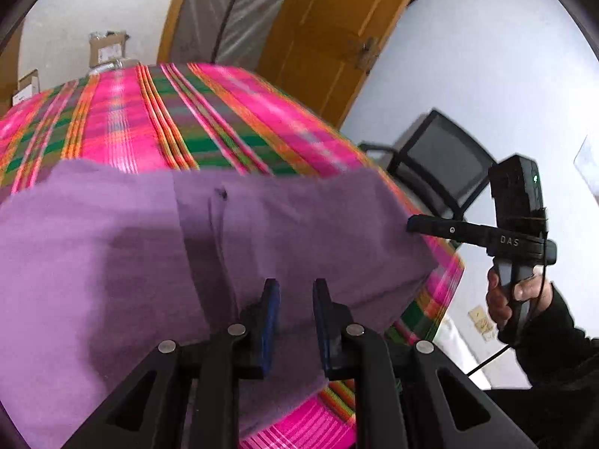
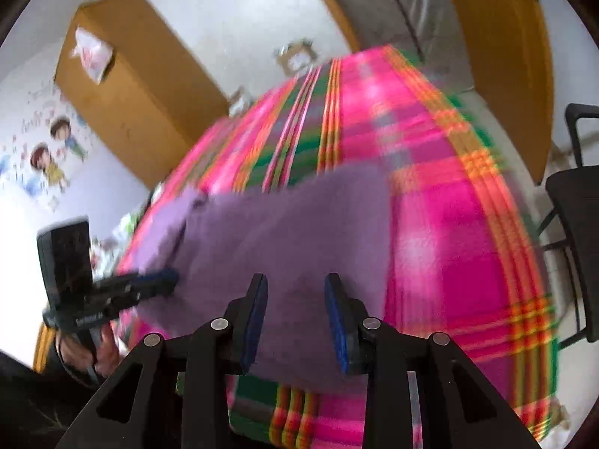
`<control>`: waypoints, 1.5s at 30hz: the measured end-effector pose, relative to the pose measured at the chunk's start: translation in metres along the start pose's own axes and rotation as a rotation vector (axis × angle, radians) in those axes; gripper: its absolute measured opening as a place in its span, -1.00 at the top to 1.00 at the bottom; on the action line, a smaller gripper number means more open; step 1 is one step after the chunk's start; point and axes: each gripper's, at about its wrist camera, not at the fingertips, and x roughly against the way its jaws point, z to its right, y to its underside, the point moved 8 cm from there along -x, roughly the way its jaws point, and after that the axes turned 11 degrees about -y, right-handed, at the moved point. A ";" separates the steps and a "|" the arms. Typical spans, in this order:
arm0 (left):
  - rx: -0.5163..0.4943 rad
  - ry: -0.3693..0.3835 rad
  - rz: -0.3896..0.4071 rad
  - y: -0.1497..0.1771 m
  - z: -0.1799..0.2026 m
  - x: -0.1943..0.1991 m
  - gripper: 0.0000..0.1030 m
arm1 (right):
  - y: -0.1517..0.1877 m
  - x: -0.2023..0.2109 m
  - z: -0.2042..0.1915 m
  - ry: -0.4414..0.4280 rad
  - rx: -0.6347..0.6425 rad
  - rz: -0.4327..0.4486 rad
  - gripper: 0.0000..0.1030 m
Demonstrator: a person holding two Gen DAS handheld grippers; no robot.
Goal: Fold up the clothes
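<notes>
A purple garment lies flat on a table covered by a pink, green and orange plaid cloth. My left gripper hovers over the garment's near edge, its blue pads a narrow gap apart with smooth fabric showing between them. In the right wrist view its tip sits at the left edge of the garment. My right gripper stands open over the garment's near right part, nothing pinched. From the left wrist view, the right gripper has its tip at the garment's right edge, near the table corner.
A black chair stands off the table's right side, also seen as the chair. A wooden door and cardboard boxes lie behind the table. A wooden cabinet stands at the left wall. Bare plaid cloth stretches right of the garment.
</notes>
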 end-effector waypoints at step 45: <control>0.102 -0.098 -0.086 -0.043 -0.039 -0.070 0.71 | -0.043 -0.046 0.035 0.104 0.023 -0.042 0.90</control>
